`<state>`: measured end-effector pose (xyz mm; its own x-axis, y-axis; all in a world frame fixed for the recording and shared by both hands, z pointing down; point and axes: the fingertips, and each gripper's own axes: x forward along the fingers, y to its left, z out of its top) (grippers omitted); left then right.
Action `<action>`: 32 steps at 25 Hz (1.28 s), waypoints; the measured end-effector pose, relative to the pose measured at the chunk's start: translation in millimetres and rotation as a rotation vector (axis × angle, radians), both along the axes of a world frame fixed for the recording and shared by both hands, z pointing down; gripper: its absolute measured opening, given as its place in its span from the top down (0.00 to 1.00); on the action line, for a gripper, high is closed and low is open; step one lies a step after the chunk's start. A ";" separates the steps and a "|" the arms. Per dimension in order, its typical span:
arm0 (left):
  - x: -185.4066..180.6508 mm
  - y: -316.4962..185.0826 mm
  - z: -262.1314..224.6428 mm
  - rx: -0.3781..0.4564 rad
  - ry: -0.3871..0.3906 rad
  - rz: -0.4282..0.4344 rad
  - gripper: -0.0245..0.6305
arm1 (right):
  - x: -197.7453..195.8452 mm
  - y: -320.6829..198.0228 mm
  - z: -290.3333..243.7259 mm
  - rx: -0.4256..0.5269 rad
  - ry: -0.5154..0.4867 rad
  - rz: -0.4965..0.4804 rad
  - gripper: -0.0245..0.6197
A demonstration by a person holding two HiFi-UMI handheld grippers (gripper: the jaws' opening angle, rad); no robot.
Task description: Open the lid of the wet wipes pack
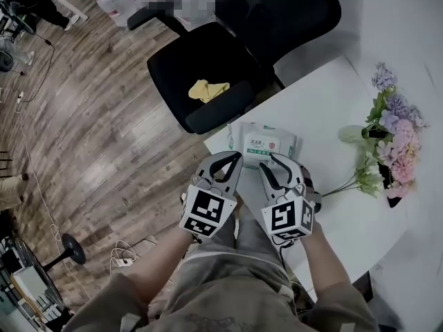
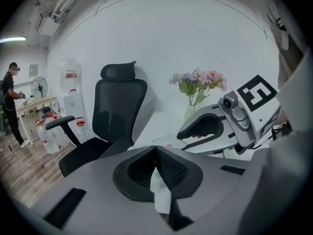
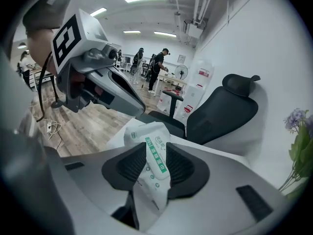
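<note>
The wet wipes pack (image 1: 261,143), white with green print, lies flat on the white table (image 1: 325,109) near its front corner. Both grippers hover side by side just short of its near edge. My left gripper (image 1: 235,160) has its fingertips touching, with nothing pinched. In the left gripper view (image 2: 156,149) a strip of the pack (image 2: 160,190) shows below the closed tips. My right gripper (image 1: 275,163) stands open; in the right gripper view (image 3: 156,144) the pack (image 3: 149,133) lies beyond and between the pads, apart from them. The lid cannot be made out.
A black office chair (image 1: 208,75) with a yellow cloth (image 1: 208,89) on its seat stands just beyond the table corner. A bunch of flowers (image 1: 391,133) lies at the table's right. Wooden floor with cables (image 1: 124,254) is to the left. People stand far back in the room.
</note>
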<state>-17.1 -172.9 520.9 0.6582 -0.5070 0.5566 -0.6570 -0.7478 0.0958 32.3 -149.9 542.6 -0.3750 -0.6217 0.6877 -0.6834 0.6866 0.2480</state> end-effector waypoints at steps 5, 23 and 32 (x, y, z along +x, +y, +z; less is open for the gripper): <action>8.2 9.9 42.1 -0.056 -0.048 0.037 0.94 | -2.1 0.3 25.5 0.011 0.071 -0.048 0.76; 10.3 14.0 67.2 -0.046 -0.031 0.028 0.94 | -9.2 2.3 45.9 0.060 0.297 -0.142 0.86; 10.3 13.3 68.4 -0.055 -0.023 0.032 0.94 | -9.4 -2.2 23.1 0.082 0.296 -0.146 0.91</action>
